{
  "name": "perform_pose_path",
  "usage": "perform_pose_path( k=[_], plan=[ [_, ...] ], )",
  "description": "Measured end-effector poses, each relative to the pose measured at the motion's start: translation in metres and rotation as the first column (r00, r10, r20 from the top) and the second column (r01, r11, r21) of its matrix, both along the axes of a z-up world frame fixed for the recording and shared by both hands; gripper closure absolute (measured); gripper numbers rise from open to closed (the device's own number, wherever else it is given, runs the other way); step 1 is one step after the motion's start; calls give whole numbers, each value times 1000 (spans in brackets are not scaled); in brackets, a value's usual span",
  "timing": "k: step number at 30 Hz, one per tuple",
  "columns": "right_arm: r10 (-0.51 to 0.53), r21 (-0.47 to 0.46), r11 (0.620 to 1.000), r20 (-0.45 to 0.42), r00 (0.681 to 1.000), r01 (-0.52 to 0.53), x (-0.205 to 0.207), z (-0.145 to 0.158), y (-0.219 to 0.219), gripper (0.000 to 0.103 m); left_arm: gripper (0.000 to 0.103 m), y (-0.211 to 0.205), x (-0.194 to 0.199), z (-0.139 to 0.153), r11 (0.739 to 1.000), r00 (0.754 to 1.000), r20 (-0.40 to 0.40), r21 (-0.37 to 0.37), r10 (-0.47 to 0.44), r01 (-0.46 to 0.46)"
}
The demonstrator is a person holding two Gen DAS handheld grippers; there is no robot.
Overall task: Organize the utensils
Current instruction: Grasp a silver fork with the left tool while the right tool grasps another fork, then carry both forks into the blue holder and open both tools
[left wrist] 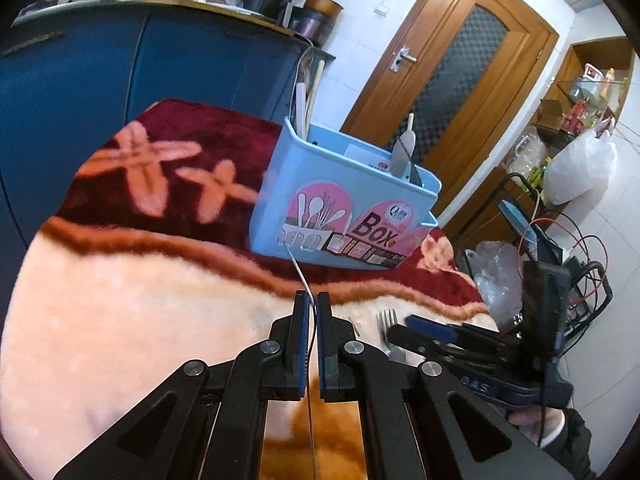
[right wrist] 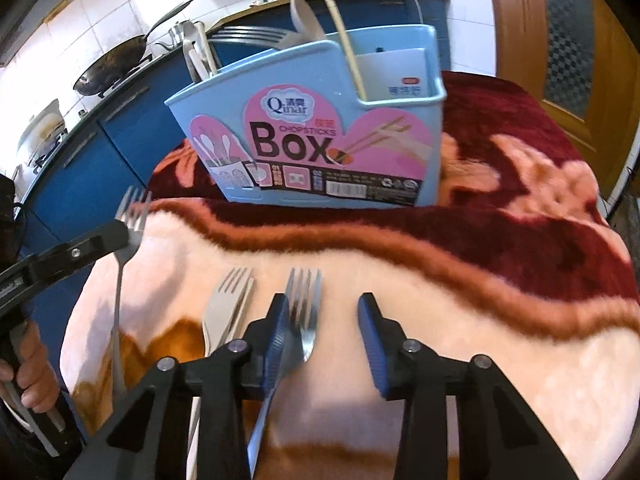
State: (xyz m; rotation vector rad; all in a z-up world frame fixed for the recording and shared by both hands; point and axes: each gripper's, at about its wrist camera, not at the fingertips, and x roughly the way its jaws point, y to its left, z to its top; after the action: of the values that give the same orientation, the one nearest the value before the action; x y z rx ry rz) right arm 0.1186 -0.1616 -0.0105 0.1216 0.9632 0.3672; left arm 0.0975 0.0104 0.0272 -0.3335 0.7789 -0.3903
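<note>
A light blue chopsticks box stands on the blanket and holds spoons, forks and chopsticks. My left gripper is shut on a metal fork, which looks like a thin edge-on strip in the left wrist view, with its tines toward the box. My right gripper is open over a second fork that lies on the blanket. That fork sits close to the gripper's left pad and well apart from the right one. A third fork lies just to the left.
A plush red and cream blanket covers the table. Blue kitchen cabinets with a wok on the counter run behind. A wooden door and a cart with wires and plastic bags stand to the right.
</note>
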Motion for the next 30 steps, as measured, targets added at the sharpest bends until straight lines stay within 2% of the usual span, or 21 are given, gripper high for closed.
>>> perform_pose_path(
  k=[4,6,11,19,25,30],
  plan=[
    [33,2,999,17,999,-33,5,0,5,73,100,2,-3,3,1000,1000,17,-1,4,-4],
    [53,19,998,21,998,-53,6,-1,6,86,100,2,-3,4,1000,1000,20,-4,5,-5],
    [77,99,992,35,996,-80,4,2,6,99,100,1,-4,7,1000,999,37,-3,8,-8],
    [-4,140,990,217,976,-27,-24,40,-6,100,101,-4,-9,35,999,986,165,19,26,-29],
    [-104,99,992,367,924,72,-42,68,-19,100,102,-6,-3,69,997,961,273,36,55,-67],
    [-167,129,984,427,889,123,-46,87,-31,100,102,-5,7,101,997,938,338,1,76,-81]
  ],
)
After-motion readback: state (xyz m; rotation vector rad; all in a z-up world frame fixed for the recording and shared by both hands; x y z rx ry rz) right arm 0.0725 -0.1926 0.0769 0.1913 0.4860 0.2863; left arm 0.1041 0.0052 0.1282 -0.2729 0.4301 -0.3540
